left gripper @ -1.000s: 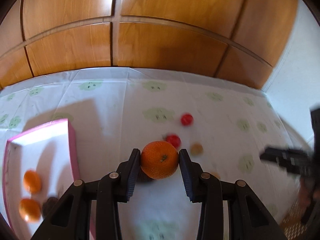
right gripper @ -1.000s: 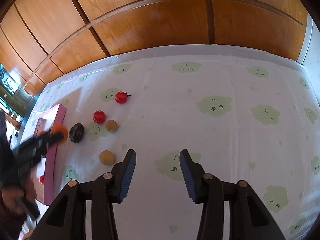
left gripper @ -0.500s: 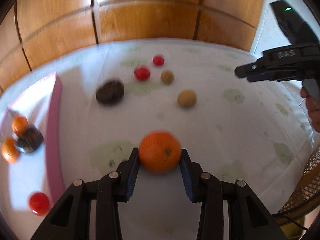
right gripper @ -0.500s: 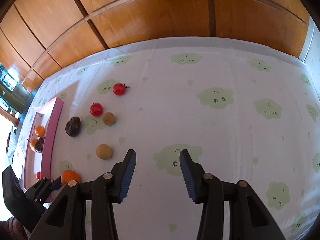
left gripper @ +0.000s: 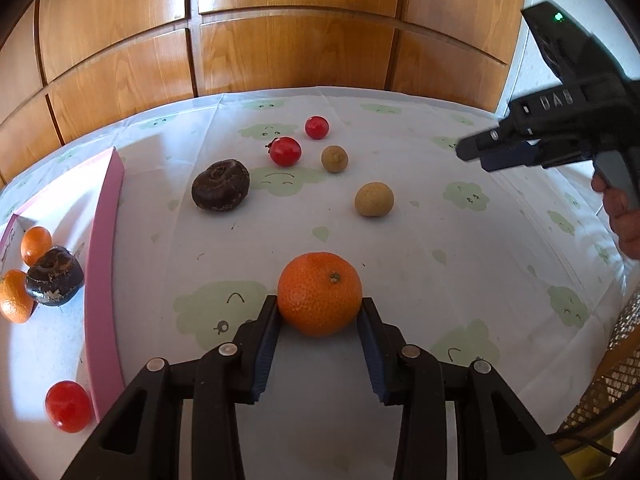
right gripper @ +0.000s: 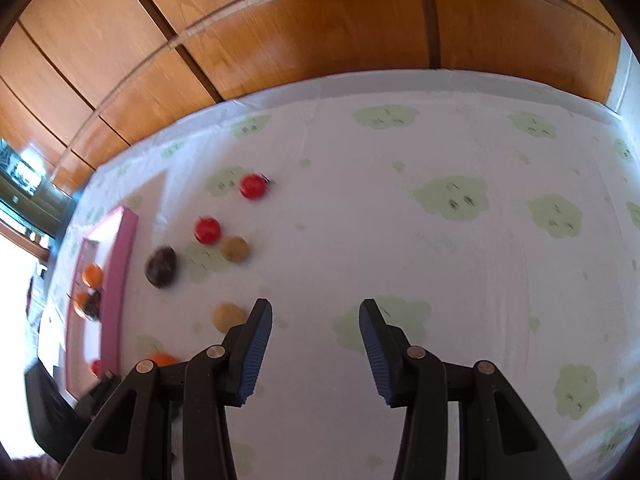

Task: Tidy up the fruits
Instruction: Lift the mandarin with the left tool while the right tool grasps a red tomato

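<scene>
Pink-walled and white-floored, the tray (left gripper: 105, 264) at the far left of the counter (left gripper: 460, 248) already holds two small oranges (left gripper: 35, 240), a dark wrinkled fruit (left gripper: 54, 276) resting against them, and a red tomato (left gripper: 67, 405) nearer the camera. Just right of the tray's long pink wall, which runs away from the viewer, the left tool (left gripper: 319, 322) has its blue-padded jaws closed onto the sides of a mandarin (left gripper: 320, 294), stem scar facing up; whether the fruit hangs just above the cloud-print cloth or rests on it cannot be told. The coming move appears to turn on one relation: the tray lies to the left of the held mandarin, near it, with the wall between, so the fruit would likely have to clear that edge before being set down. Beyond it, loose on the cloth, lie a second dark fruit (left gripper: 221, 191), two red tomatoes (left gripper: 285, 151), and two tan round fruits (left gripper: 374, 199). At right, the right tool (right gripper: 316, 322), gripped in a person's hand (left gripper: 624, 224), stands with jaws partly apart and nothing between them, above bare cloth well away from the tray, making the left tool the nearer one.
</scene>
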Demonstrator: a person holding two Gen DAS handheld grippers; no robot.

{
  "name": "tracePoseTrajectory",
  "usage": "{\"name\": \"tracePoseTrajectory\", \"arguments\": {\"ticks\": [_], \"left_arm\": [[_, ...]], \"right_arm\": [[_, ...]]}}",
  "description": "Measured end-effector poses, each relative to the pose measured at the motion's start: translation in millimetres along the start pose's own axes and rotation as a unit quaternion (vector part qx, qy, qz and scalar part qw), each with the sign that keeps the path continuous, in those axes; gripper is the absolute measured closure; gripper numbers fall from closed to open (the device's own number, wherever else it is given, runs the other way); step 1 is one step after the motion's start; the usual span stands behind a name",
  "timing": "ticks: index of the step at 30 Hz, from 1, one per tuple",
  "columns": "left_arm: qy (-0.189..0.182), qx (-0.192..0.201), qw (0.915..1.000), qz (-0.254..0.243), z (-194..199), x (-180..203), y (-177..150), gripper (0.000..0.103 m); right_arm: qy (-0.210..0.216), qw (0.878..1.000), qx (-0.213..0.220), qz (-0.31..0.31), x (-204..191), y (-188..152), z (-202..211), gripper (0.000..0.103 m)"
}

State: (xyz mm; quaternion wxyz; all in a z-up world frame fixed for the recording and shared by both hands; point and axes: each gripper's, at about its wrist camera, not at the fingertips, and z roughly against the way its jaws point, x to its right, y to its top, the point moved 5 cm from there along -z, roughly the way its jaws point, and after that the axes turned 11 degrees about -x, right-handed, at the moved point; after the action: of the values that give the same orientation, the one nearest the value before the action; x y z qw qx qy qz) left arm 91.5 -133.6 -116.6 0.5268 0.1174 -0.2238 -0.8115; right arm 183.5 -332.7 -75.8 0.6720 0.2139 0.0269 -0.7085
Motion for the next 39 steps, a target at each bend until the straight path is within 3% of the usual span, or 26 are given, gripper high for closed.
{"name": "tracePoseTrajectory", "arguments": {"ticks": [8,15,20,21,22,23,31,39], "left_arm": [[-0.006,0.010,0.9999,0.001,-0.7,-0.6,-0.6,0.063],[-0.014,0.017,0.9998,0.001,0.1,-1.9,-1.6,0.064],[-0.017,0.019,0.9997,0.005,-0.2,-2.7,-1.5,0.064],[-0.018,0.019,0.9997,0.005,-0.2,-2.7,-1.3,0.064],[-0.018,0.019,0.9996,0.005,-0.3,-2.7,-1.2,0.064],[-0.018,0.019,0.9996,0.005,-0.3,-2.3,-1.2,0.064],[-0.020,0.019,0.9996,0.005,-0.9,-3.1,-0.7,0.064],[-0.046,0.013,0.9987,0.014,-0.5,-8.1,1.5,0.065]], "right_arm": [[0.016,1.000,-0.012,0.006,-41.6,60.8,-34.0,0.057],[0.002,0.999,-0.037,-0.026,-48.9,101.2,-71.8,0.057],[0.000,0.998,-0.050,-0.044,-44.8,111.5,-93.0,0.057],[-0.002,0.998,-0.053,-0.043,-45.4,111.9,-96.6,0.061],[-0.006,0.997,-0.062,-0.036,-46.6,111.1,-99.4,0.075],[-0.010,0.997,-0.064,-0.030,-47.7,110.5,-101.1,0.077],[-0.031,0.999,-0.040,0.019,-37.4,87.9,-55.8,0.077],[-0.082,0.995,-0.043,0.040,12.0,25.1,-5.8,0.077]]}}
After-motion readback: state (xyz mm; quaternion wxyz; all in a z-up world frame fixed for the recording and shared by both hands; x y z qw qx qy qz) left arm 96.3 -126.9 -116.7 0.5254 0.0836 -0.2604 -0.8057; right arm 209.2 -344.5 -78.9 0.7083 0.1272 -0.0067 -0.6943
